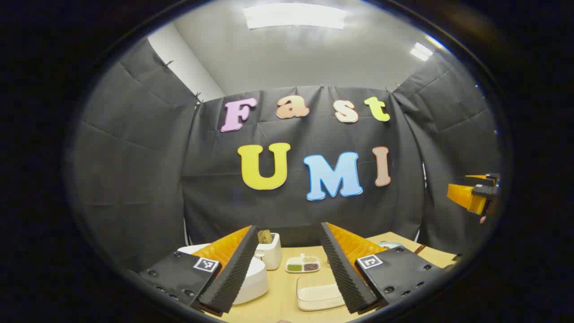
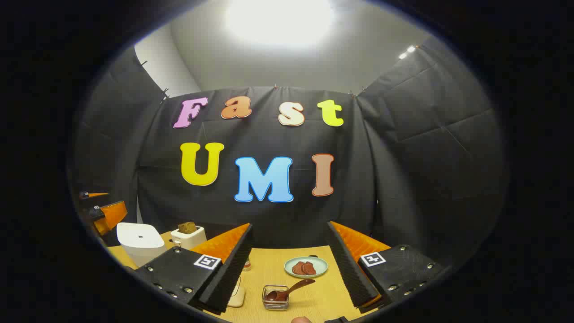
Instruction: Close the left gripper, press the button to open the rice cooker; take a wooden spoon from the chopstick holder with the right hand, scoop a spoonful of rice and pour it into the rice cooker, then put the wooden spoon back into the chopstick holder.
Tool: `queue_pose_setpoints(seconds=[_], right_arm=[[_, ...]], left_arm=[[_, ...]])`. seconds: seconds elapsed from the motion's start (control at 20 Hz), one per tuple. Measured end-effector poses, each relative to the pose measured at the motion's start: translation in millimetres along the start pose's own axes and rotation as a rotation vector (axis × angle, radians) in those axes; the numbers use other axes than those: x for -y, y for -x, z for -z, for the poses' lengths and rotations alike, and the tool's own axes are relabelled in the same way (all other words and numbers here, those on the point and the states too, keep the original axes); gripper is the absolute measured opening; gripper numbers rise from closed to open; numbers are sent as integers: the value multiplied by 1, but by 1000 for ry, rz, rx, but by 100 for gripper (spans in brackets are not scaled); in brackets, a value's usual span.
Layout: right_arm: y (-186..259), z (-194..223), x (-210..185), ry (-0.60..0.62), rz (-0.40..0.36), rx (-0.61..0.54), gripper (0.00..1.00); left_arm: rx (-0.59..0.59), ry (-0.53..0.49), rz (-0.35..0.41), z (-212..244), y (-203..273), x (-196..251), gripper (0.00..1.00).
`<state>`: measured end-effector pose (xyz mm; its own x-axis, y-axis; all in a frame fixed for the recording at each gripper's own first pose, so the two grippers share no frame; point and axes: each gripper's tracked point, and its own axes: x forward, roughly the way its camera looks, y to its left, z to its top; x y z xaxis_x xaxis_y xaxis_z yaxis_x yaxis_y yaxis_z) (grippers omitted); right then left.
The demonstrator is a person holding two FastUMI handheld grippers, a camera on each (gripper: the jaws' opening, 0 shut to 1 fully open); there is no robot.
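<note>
White plastic rice cooker (image 1: 251,278), lid down, on the pale wooden bench (image 1: 282,296), partly hidden behind the left finger of the left hand-held gripper (image 1: 287,264). That gripper's jaws stand wide apart with nothing between them, and it hangs above and short of the cooker. The step in hand appears to be the first one: bring the jaws together, then press the release button. To do it well, shut the jaws fully before descending so that the joined tips form one blunt point; lower them squarely onto the button rather than the lid surface; press straight and briefly, and keep clear of the lid's likely upward swing. The button itself cannot be made out here.

Just behind the cooker stands the white chopstick holder (image 1: 269,251) with wooden utensils showing at its top; the spoon cannot be told apart from the rest. The left gripper view also gives a small divided dish (image 1: 303,264) of grains and a shallow white tray (image 1: 319,292) near the cooker. The right gripper view instead shows the cooker from the side, with its whole lid top, a plate (image 2: 306,267) of reddish slices and a small glass container (image 2: 275,297) with a brown spoon resting in it. The right hand-held gripper (image 2: 289,264) is likewise spread open and empty, well apart from the chopstick holder.
</note>
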<state>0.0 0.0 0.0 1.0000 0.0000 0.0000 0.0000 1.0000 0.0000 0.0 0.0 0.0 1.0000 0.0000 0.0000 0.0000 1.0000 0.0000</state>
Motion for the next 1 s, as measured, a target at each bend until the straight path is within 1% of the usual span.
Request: queue_pose_setpoints(seconds=[0.05, 0.1, 0.2, 0.25, 0.3, 0.4, 0.5, 0.55, 0.65, 0.8, 0.85, 1.0], right_arm=[[-1, 0, 0, 2, 2, 3, 100], [0, 0, 0, 2, 3, 4, 97], [-3, 2, -2, -1, 0, -2, 97], [-3, 3, -3, -1, -2, -4, 92], [-4, 4, -3, 1, -4, -6, 97], [-7, 5, -4, 8, -7, -7, 97], [-9, 7, -7, 12, -16, -15, 97], [-10, 8, -7, 14, -19, -17, 97], [-13, 9, -10, 12, -30, -21, 97], [-14, 9, -12, 17, -38, -16, 97], [-15, 9, -13, 18, -41, -15, 97], [-15, 10, -14, 11, -43, -13, 97]], left_arm=[[3, -2, 2, 1, 1, 2, 95], [7, -3, 2, 1, 3, 2, 94], [6, -2, 0, 0, 4, 1, 95], [2, -2, -2, 2, 3, 1, 94], [-3, -2, -4, 3, 1, 1, 94], [-13, -2, -15, 8, -2, -4, 96], [-22, -2, -25, 11, -3, -7, 95], [-25, -3, -30, 12, -3, -9, 96], [-31, -6, -35, 14, -4, -10, 94], [-26, -15, -43, 11, -6, -13, 94], [-23, -19, -45, 11, -5, -14, 96], [-12, -24, -42, 6, -6, -13, 94]])
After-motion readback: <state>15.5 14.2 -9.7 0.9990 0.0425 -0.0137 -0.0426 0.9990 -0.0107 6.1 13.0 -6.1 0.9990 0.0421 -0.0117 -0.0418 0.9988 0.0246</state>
